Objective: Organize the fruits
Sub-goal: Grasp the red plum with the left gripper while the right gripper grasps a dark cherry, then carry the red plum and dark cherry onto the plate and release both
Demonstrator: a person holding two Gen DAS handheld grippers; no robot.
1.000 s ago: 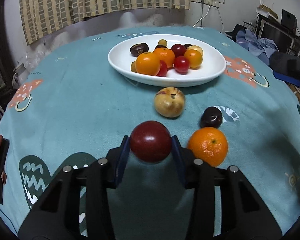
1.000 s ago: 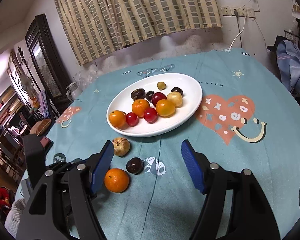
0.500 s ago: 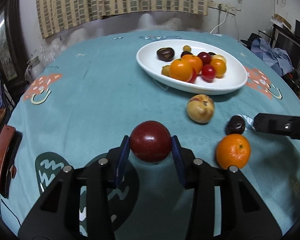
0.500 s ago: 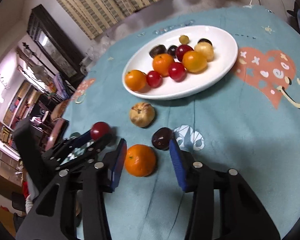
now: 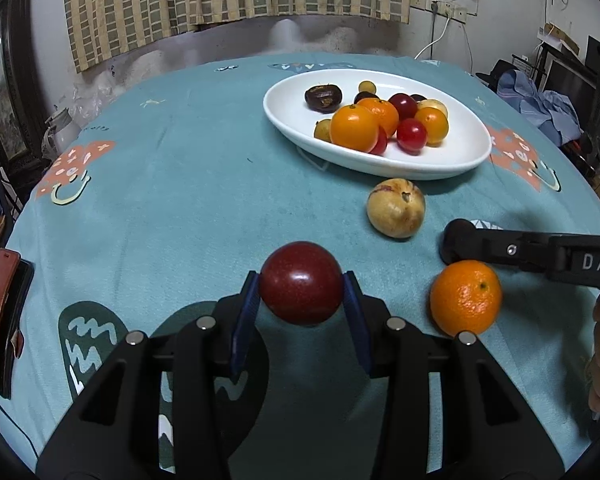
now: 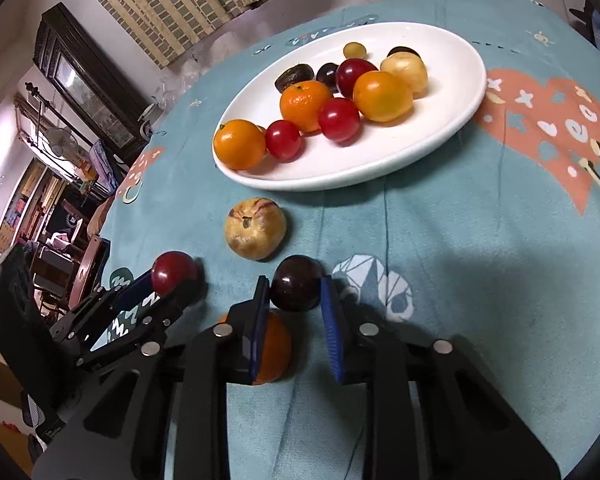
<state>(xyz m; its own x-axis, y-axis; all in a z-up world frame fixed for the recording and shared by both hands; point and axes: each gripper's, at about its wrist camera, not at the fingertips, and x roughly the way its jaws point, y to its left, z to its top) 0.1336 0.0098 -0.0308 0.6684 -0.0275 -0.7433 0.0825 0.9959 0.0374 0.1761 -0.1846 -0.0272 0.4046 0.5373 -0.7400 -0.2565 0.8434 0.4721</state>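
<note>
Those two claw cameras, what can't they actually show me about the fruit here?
- Dark plum: in the left wrist view, hidden behind the right claw; only the right wrist view shows it pinched.
- Loose orange: in the right wrist view, mostly covered by that claw's finger.
- Small dark fruits at the back of the white plate: half hidden behind other fruit, kind unclear.
- Red plum in the left claw: underside unseen.

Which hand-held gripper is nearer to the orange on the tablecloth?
Right. The right hand-held gripper is shut on a dark plum directly beside the orange; the left hand-held gripper, holding a red plum, stands further aside.
</note>
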